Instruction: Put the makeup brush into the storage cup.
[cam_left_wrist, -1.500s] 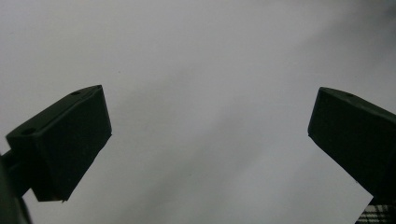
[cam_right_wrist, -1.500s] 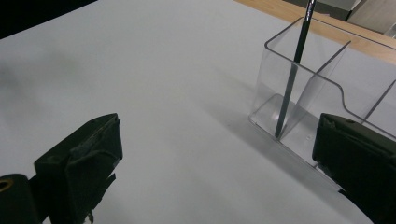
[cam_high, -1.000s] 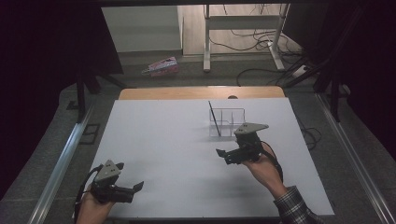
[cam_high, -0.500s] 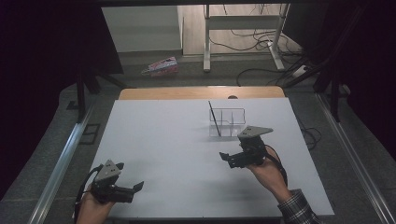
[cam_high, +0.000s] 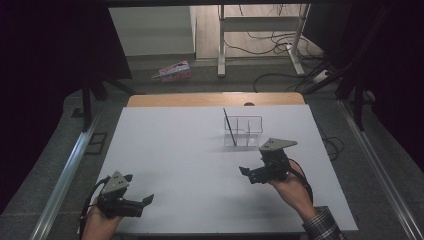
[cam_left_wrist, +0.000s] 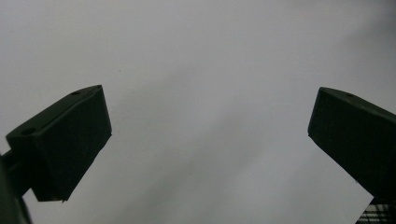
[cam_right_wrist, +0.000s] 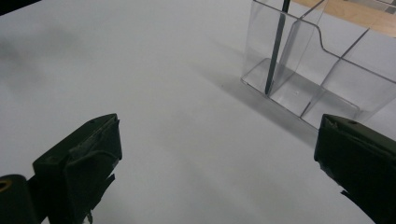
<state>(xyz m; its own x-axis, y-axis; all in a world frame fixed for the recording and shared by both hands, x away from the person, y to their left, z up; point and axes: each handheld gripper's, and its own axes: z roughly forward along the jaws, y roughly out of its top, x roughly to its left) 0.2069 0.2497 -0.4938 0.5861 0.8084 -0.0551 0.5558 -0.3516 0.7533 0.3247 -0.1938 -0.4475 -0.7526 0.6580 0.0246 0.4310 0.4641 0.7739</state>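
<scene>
Dark rod (cam_high: 229, 126) sits in clear acrylic organizer (cam_high: 243, 131), left compartment, leaning, lower end on its floor; placing looks done. Nothing held, no other loose item on white tabletop (cam_high: 190, 150), so little seems left.

My right gripper (cam_high: 248, 173) just this side of organizer, low over tabletop, empty fingers (cam_right_wrist: 81, 154) spread wide, pointing left.

My left gripper (cam_high: 140, 200) near front left corner, well apart from organizer, fingers (cam_left_wrist: 65, 135) spread, empty, aimed at bare tabletop.
</scene>
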